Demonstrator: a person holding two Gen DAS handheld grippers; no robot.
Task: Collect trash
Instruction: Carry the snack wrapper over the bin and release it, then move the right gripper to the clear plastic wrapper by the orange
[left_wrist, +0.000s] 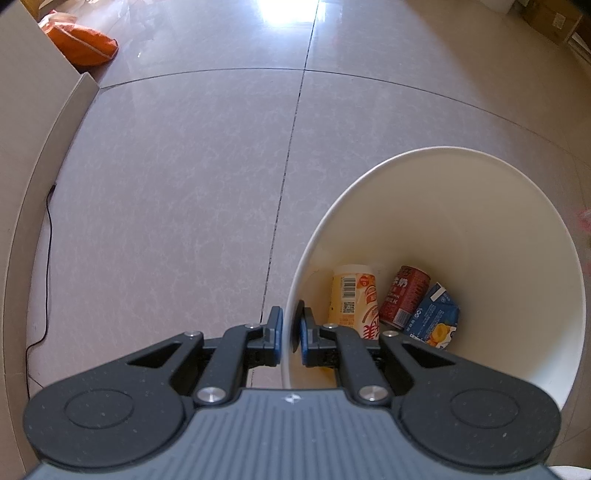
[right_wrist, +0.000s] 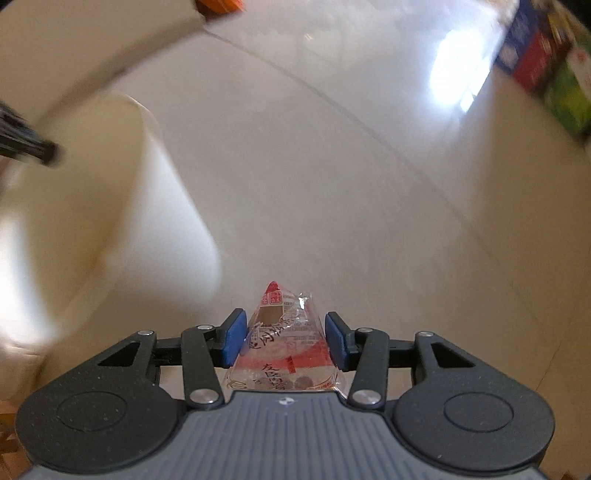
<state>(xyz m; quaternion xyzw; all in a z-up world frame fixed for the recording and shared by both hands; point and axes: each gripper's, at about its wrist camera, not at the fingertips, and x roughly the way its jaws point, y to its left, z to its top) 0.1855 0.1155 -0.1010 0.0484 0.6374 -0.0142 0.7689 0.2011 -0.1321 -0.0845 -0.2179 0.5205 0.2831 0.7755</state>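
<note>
Item: clear red-printed wrapper (right_wrist: 286, 343), pinched in my right hand-held gripper (right_wrist: 285, 341) for binning. White bin (left_wrist: 480, 229), clamped at its rim by my left hand-held gripper (left_wrist: 291, 328), probably to steady it.

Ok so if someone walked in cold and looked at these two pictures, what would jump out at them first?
Probably the clear, red-printed snack wrapper pinched in the right tool, close to the right wrist camera, above a blurred pale floor. Next, the white bin in the left wrist view, holding a cream bottle, a red can and a blue carton, with the left tool clamped on its rim.
</note>
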